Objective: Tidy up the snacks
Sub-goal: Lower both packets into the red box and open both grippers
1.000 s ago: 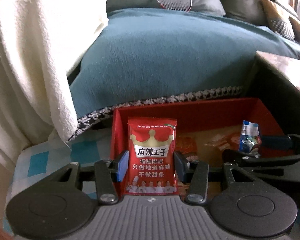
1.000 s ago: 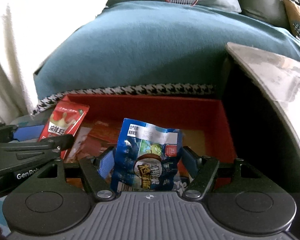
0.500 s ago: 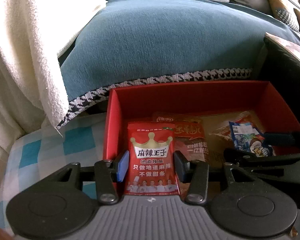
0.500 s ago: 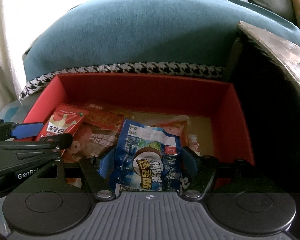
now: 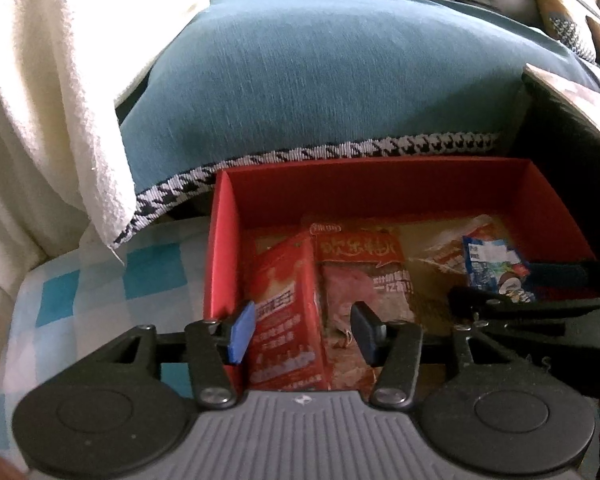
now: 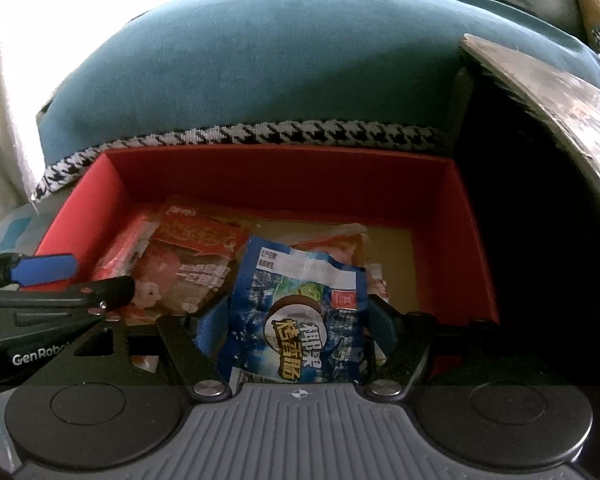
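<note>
Teal sofa behind red cardboard box — left tongs parted around glossy red packet, right tongs pinching crinkly blue packet.

Your red snack packet lies blurred and tilted at the red box's left wall, beside other red packets. Your crinkled blue packet stands upright over the box.

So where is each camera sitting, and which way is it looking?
Left wrist: on the left gripper, looking forward and down into the red box; its open fingers flank the red snack packet, and the right gripper shows at the right.
Right wrist: on the right gripper, facing the same box; its fingers flank the blue snack packet.
Both views share the box, both packets and the teal sofa cover.
</note>
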The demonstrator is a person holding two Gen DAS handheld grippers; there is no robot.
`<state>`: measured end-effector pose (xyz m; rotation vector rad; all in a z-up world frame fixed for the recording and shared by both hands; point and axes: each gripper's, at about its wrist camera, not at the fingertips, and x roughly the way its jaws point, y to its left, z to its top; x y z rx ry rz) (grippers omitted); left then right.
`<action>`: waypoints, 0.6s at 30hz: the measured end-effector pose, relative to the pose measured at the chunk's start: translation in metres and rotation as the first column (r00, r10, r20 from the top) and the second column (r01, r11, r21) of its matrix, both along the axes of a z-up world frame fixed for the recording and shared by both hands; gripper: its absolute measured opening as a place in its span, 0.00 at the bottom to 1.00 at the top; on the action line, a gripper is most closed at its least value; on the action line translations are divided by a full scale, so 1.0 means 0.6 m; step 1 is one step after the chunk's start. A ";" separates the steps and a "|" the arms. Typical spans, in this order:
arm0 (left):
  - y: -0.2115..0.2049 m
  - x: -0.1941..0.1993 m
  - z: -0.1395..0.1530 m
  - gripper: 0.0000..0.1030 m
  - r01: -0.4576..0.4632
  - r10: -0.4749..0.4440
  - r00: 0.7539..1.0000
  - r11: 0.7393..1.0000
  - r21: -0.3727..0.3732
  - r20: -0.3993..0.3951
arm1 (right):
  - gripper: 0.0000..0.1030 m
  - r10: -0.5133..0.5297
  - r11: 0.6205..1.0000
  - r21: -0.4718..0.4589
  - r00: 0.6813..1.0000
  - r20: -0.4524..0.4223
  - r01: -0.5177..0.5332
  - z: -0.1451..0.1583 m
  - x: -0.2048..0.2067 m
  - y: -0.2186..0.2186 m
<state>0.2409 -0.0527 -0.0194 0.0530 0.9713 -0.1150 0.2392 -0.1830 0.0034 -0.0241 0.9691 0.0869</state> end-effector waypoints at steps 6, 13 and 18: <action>0.011 -0.008 0.023 0.55 -0.021 0.021 1.000 1.000 -0.022 0.021 | 0.81 -0.027 0.999 0.040 0.999 0.028 0.025 0.018 -0.003 -0.013; 0.012 -0.031 0.051 0.57 -0.003 0.005 0.999 0.999 -0.047 0.041 | 0.81 -0.051 0.995 0.085 0.997 0.062 0.046 0.050 -0.017 -0.031; -0.002 -0.061 0.065 0.58 0.049 -0.047 0.998 0.996 -0.071 0.035 | 0.82 -0.074 0.993 0.101 0.994 0.074 0.066 0.072 -0.048 -0.058</action>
